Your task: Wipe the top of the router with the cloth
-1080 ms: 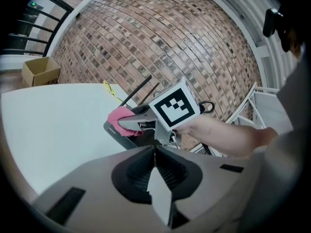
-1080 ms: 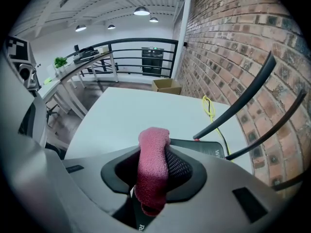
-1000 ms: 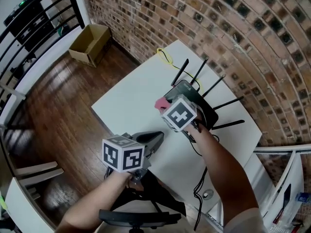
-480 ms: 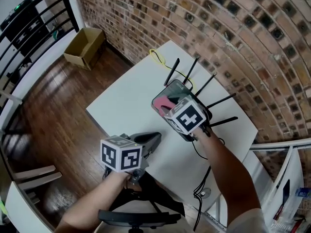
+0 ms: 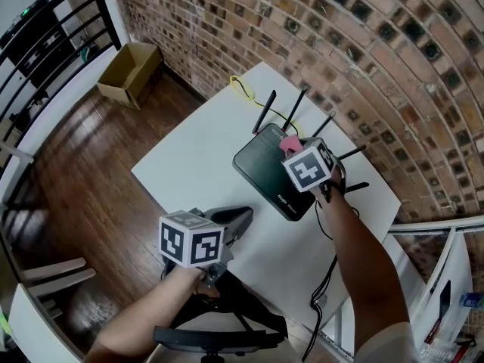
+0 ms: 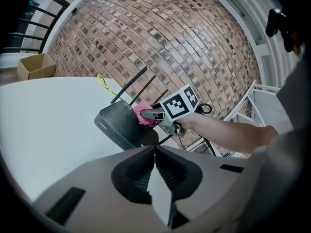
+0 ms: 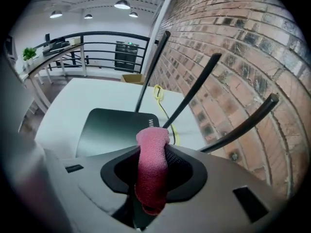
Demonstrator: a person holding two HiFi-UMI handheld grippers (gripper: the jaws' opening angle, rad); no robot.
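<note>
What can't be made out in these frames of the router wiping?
- Contact between cloth and router top: in the head view the right gripper covers it; in the right gripper view its own body blocks it.
- Print on the router: too small in the head view; cut off by the cloth in the right gripper view.
- Far end of the black cable: runs off the head view's bottom edge.

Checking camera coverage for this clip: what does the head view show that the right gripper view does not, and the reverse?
Head view only: the left gripper, held over the table's near edge apart from the router, and both forearms. Right gripper view only: ceiling lights, and the right gripper with its jaws pinching the pink cloth up close. Both: the black router, its antennas, the cloth, yellow cable, white table, brick wall.
</note>
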